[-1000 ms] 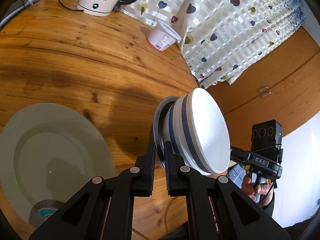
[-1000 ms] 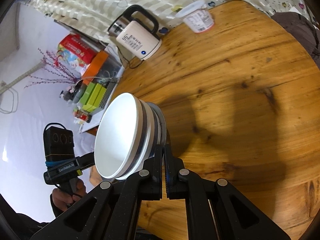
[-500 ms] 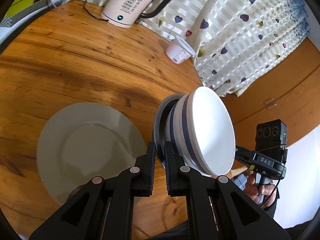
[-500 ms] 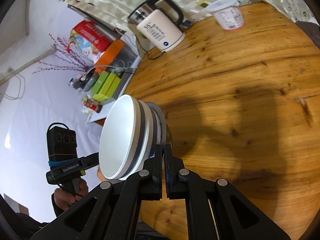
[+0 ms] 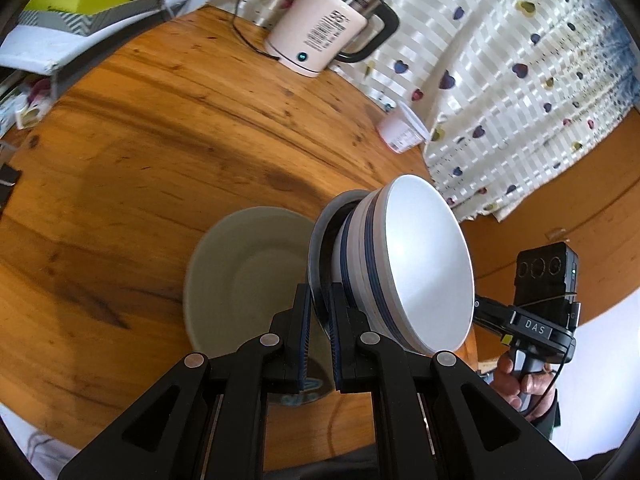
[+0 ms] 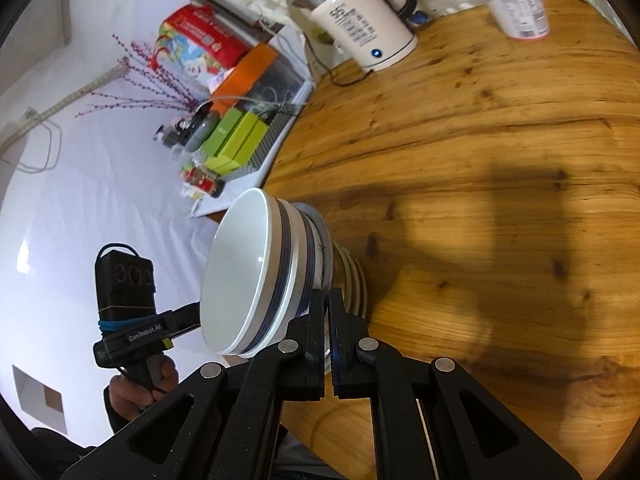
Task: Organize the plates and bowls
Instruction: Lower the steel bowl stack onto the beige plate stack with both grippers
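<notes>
left gripper (image 5: pixel 319 312) clamps grey plate rim (image 5: pixel 320 236), glossy blue-banded white bowl (image 5: pixel 420 268) on it | right gripper (image 6: pixel 329 312) pinches same rim | matte round plate (image 5: pixel 224 276) at 9 o'clock on knotty wooden table (image 5: pixel 140 152) | kettle (image 5: pixel 320 36) at 12

A round wooden table (image 5: pixel 160 128) is lit brightly, with shadows cast across its top. A heart-patterned curtain (image 5: pixel 500 80) is hung behind it, and a white wall (image 6: pixel 80 160) is seen beside it.
</notes>
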Demonstrator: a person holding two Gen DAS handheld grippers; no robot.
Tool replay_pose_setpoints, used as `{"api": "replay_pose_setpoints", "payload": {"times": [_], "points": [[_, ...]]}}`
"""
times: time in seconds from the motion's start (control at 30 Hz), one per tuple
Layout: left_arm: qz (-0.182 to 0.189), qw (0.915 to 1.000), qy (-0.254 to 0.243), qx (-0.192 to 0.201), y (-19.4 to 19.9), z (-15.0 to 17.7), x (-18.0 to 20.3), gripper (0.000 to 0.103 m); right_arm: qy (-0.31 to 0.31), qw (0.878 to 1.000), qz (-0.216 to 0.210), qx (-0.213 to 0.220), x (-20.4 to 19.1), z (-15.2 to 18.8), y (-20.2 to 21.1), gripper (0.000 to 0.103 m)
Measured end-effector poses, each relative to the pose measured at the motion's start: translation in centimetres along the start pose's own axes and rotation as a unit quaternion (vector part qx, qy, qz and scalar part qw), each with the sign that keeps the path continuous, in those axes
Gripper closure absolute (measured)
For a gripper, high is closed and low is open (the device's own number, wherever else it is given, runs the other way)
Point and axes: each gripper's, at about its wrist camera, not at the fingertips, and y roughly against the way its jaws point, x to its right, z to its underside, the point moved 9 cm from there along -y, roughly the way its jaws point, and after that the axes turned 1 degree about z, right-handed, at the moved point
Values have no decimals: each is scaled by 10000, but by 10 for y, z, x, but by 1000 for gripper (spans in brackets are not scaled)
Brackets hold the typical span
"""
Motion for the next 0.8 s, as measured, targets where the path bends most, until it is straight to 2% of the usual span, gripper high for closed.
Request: {"api": "replay_pose_setpoints", "payload": {"times": [0.43, 0.8], "points": [[-271, 9992, 288, 10, 12, 5, -33, 96, 56, 9993, -29, -366, -11, 3, -37, 99], [-323, 9988, 380, -16, 11, 5, -39, 96, -23, 9988, 14, -483, -5, 7, -46, 99]]}}
